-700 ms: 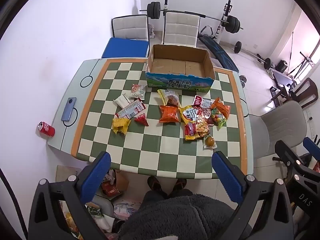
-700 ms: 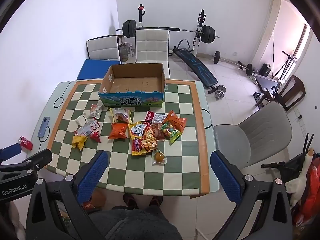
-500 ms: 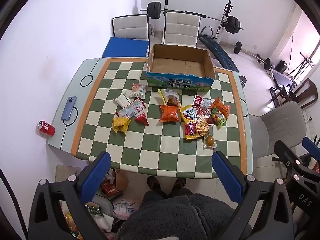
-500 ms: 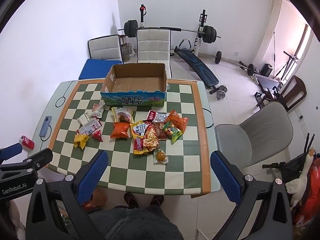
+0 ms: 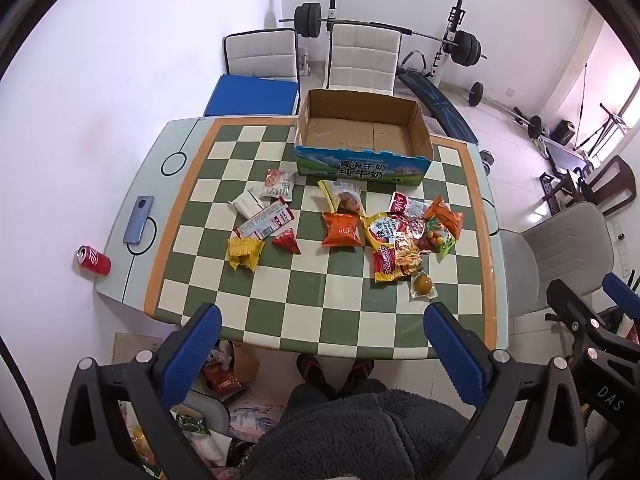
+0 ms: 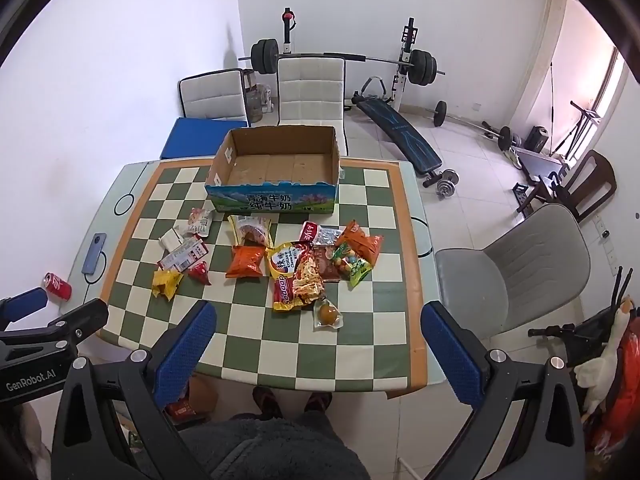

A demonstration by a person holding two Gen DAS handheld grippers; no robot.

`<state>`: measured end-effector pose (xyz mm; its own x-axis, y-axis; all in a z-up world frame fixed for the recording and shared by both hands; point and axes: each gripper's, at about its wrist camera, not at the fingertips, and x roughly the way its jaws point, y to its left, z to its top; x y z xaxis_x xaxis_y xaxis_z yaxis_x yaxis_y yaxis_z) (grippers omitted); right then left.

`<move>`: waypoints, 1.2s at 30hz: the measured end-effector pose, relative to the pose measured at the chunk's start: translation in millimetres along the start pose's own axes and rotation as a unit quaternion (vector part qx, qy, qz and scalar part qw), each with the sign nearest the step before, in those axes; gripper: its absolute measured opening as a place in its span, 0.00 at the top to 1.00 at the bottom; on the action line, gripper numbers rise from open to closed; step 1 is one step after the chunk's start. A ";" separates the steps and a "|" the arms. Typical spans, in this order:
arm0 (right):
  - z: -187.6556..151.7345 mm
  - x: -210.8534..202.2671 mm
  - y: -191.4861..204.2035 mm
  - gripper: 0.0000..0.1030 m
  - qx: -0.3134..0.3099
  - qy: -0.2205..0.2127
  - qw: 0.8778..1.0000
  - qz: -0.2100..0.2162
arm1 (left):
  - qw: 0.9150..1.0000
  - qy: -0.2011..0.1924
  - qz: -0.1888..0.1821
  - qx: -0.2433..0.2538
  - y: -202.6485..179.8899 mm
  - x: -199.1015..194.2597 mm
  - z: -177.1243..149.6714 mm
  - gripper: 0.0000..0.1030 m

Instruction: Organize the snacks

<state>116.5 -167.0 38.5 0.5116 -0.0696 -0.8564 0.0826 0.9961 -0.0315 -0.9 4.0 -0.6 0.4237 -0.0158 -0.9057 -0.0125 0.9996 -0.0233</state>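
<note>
Hovering high above the green-and-cream checkered table (image 5: 280, 320), the left gripper (image 5: 322, 354) has its blue-padded fingers (image 5: 196, 344) spread as wide as they go, with nothing between them; the right gripper (image 6: 316, 354) hangs the same way, fully open and empty, and in its view the left tool's black frame shows at the lower left edge. Near the top centre of both views sits the open brown cardboard box with a blue printed front (image 5: 362, 168), its inside bare. Below it, across the middle of the frame, lie the snacks: a loose heap of bright packets (image 5: 408, 236) right of centre, overlapping one another, with an orange crisp bag (image 5: 342, 230) just left of it and a clear pouch holding a brown round item (image 5: 423, 285), possibly an egg, at the heap's lower edge. Left of centre lies a smaller scatter of packets, among them a crumpled yellow wrapper (image 5: 244, 252) and a small red triangular pack (image 5: 287, 240). A blue phone (image 5: 138, 220) rests on the table's left border, and a red drink can (image 5: 94, 261) stands beyond it.
</note>
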 end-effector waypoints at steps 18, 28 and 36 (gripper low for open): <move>16.2 20.2 8.0 0.00 0.001 0.010 1.000 0.012 | 1.000 0.009 0.006 -0.003 18.3 13.9 17.4 0.00; 17.4 20.3 9.8 0.00 0.000 0.010 1.000 0.010 | 1.000 0.009 0.004 -0.003 18.5 12.2 17.8 0.00; 16.4 20.1 10.0 0.00 0.001 0.009 1.000 0.010 | 1.000 0.007 0.003 -0.004 17.5 10.2 17.0 0.00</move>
<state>141.6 -159.4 29.5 0.4985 -0.0493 -0.8655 0.0753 0.9971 -0.0135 18.6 21.6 -3.0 0.4101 -0.0106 -0.9120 -0.0213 0.9995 -0.0212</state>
